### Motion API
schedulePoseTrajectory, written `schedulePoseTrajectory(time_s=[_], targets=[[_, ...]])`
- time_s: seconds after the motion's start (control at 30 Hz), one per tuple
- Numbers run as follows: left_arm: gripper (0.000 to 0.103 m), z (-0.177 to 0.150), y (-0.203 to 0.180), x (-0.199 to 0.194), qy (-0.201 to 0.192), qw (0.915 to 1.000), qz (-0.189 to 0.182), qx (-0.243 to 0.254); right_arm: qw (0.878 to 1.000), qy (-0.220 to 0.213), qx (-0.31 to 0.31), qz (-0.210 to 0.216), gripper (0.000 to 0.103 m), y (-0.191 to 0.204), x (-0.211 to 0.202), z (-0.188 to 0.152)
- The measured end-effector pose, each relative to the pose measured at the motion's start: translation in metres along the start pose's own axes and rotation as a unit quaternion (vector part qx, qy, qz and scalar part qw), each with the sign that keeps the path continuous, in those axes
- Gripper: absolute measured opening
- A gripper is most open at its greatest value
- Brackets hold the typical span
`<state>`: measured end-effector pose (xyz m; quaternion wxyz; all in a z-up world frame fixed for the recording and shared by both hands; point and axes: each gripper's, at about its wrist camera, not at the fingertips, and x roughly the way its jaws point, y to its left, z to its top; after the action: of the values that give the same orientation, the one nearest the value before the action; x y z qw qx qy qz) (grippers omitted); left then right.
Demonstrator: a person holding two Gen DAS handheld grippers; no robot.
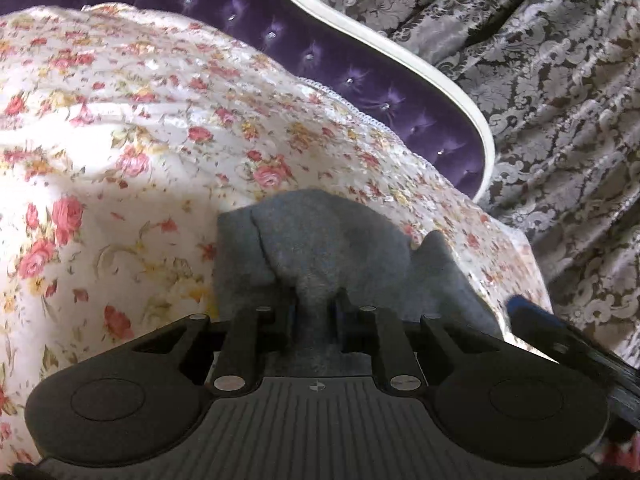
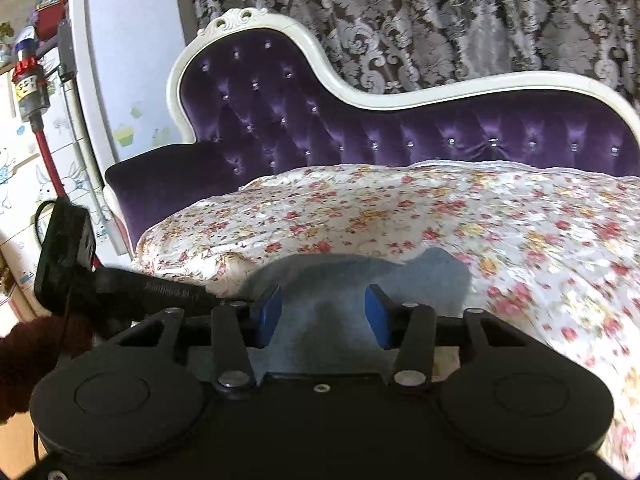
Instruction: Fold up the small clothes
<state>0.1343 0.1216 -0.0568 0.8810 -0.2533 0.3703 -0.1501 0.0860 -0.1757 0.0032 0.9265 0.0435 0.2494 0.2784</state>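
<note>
Grey cloth [image 1: 320, 248] lies on the floral sofa cover [image 1: 120, 140], pinched in the left gripper [image 1: 316, 300] while the right gripper [image 2: 322, 312] stands wide over it; recommend closing right before lifting evenly to fold.

A purple sofa [image 2: 280, 120] with a flowery sheet [image 2: 400, 208] on it.
A small grey cloth [image 1: 320, 248], maybe bunched up, lies on the sheet.

Lower centre, the left gripper's [image 1: 316, 308] fingertips vanish inside the bunched grey garment [image 1: 320, 240]. Lower right, the floral cover [image 2: 580, 320] smears with blur; the garment's near edge hides behind the right gripper [image 2: 324, 312].
</note>
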Motion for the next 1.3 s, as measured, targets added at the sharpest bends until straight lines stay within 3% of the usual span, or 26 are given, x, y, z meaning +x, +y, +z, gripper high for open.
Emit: schedulePoseTrajectory(time_s=[0.1,0.17,0.2,0.27,0.3,0.37,0.57,0.67,0.73,0.77,0.83,0.87,1.2,1.3], targets=[[0.020,0.001,-0.001,0.004,0.001,1.0000,0.005,0.004,0.998,0.052,0.020,-0.017,0.051,-0.018,0.034,-0.004],[0.024,0.001,-0.002,0.005,0.007,0.9998,0.005,0.016,0.993,0.088,0.072,-0.028,0.050,-0.040,0.054,-0.017],[0.026,0.001,-0.002,0.004,0.009,0.9997,0.000,0.024,0.991,0.087,0.094,-0.028,0.050,-0.048,0.056,-0.022],[0.038,0.004,0.000,0.003,0.014,0.9993,-0.008,0.032,0.991,0.078,0.102,-0.022,0.050,-0.049,0.053,-0.022],[0.046,0.008,0.001,0.004,0.019,0.9992,-0.013,0.032,0.992,0.077,0.092,-0.025,0.052,-0.045,0.051,-0.022],[0.053,0.014,0.004,0.007,0.026,0.9991,-0.025,0.022,0.994,0.080,0.068,-0.028,0.053,-0.038,0.051,-0.022],[0.059,0.035,0.016,0.023,0.044,0.9979,-0.041,-0.026,0.995,0.080,0.051,-0.028,0.056,-0.034,0.054,-0.019],[0.057,0.041,0.017,0.029,0.034,0.9980,-0.041,-0.033,0.995,0.077,0.053,-0.026,0.056,-0.035,0.054,-0.019],[0.032,0.041,0.019,0.028,0.011,0.9984,-0.039,-0.038,0.995,0.075,0.053,-0.026,0.056,-0.035,0.053,-0.020],[0.013,0.039,0.019,0.027,-0.001,0.9990,-0.019,-0.039,0.995,0.075,0.052,-0.027,0.057,-0.034,0.053,-0.020],[0.013,0.037,0.022,0.028,-0.009,0.9990,0.027,-0.034,0.996,0.074,0.051,-0.026,0.057,-0.034,0.053,-0.020],[0.012,0.036,0.026,0.029,-0.007,0.9989,0.032,-0.035,0.996,0.074,0.049,-0.027,0.057,-0.033,0.053,-0.020],[0.013,0.031,0.023,0.018,-0.008,0.9991,0.041,-0.004,0.998,0.057,0.026,-0.027,0.065,-0.023,0.051,-0.002],[0.013,0.029,0.020,0.019,-0.009,0.9989,0.047,0.005,0.997,0.071,0.026,-0.034,0.069,-0.026,0.064,0.004]])
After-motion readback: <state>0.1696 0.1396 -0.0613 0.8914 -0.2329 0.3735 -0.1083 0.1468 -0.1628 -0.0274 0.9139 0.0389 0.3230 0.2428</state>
